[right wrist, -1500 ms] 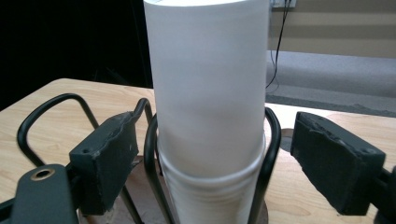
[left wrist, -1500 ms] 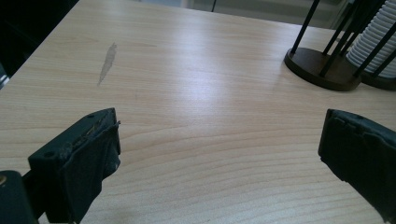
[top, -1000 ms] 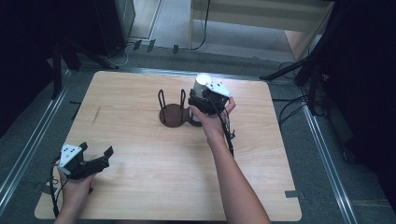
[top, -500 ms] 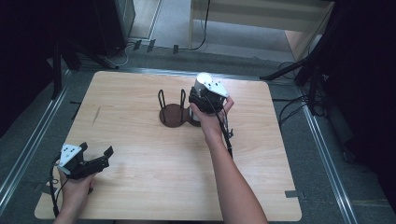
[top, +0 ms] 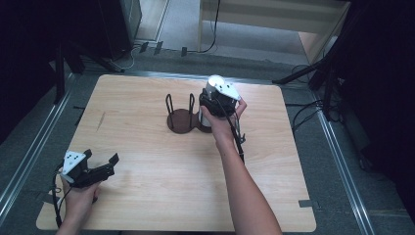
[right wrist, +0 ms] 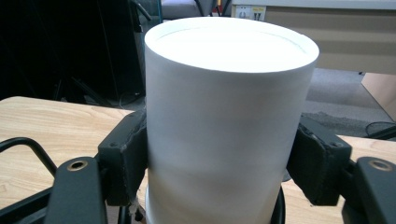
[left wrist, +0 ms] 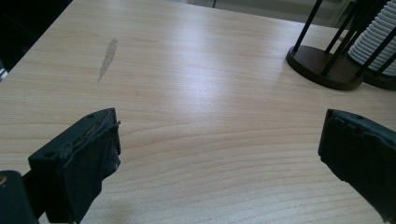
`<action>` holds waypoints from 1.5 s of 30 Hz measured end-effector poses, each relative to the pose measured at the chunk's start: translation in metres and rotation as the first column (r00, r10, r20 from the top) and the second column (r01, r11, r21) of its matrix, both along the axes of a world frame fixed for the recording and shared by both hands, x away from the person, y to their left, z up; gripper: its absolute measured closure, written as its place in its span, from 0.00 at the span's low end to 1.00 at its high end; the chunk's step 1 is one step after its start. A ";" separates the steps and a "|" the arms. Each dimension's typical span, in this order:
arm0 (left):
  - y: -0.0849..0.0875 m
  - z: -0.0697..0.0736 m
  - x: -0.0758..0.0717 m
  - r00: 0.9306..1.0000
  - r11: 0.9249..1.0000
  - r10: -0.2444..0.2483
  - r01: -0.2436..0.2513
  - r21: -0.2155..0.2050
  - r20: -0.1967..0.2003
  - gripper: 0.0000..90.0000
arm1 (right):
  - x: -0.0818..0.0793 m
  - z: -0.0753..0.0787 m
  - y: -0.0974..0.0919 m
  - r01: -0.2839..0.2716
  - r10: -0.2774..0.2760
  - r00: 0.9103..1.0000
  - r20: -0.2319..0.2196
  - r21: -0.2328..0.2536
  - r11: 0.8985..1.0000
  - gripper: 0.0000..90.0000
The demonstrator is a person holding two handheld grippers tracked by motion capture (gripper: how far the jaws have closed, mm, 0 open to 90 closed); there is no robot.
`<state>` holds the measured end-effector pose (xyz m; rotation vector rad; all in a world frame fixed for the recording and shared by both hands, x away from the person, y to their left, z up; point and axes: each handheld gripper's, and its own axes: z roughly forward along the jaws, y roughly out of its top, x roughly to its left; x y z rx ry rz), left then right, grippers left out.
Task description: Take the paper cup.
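The right gripper's fingers have just been closing and now pinch the white cup on both sides, near its upper half. It sits atop a stack in the dark wire cup rack at the far middle of the bench. Best play here, I'd say: lift straight up, keep the cup upright, clear the wires before any sideways move. The left gripper rests near the front-left corner, fingers spread, grasping nothing.
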<state>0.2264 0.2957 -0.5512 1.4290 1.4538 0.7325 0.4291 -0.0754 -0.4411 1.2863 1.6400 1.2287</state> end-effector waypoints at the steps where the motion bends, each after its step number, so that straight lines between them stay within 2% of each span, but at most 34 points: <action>1: 0.000 0.000 0.000 1.000 1.000 0.000 0.000 0.002 0.001 0.00 | 0.000 0.002 0.000 0.001 -0.001 1.000 0.004 0.001 1.000 0.31; 5: 0.000 0.000 0.000 1.000 1.000 -0.001 0.001 0.000 0.001 0.00 | 0.000 0.002 0.001 -0.001 0.001 1.000 0.004 -0.001 1.000 0.31; 10: 0.000 0.000 0.000 1.000 1.000 0.002 -0.002 0.001 0.000 0.00 | -0.001 0.005 0.002 -0.008 0.008 1.000 0.025 0.000 1.000 0.32; 17: 0.000 0.000 0.000 1.000 1.000 0.000 0.000 0.001 -0.001 0.00 | -0.003 0.019 0.002 -0.018 0.017 0.998 0.054 0.017 1.000 0.34; 24: 0.000 0.000 0.001 1.000 1.000 -0.001 0.001 -0.001 0.001 0.00 | -0.006 0.032 0.001 -0.021 0.020 0.996 0.086 0.010 1.000 0.35; 29: 0.000 0.000 0.000 1.000 1.000 -0.006 0.006 -0.006 0.004 0.00 | -0.010 0.041 0.000 -0.049 0.045 0.995 0.090 0.043 0.998 0.35; 38: 0.000 0.000 0.000 1.000 1.000 -0.005 0.005 -0.004 0.006 0.00 | -0.017 0.056 -0.004 -0.052 0.047 0.990 0.132 0.038 0.998 0.36; 45: 0.000 0.000 0.000 1.000 1.000 -0.011 0.011 -0.014 0.018 0.00 | -0.023 0.064 -0.007 -0.051 0.043 0.990 0.133 0.055 0.997 0.36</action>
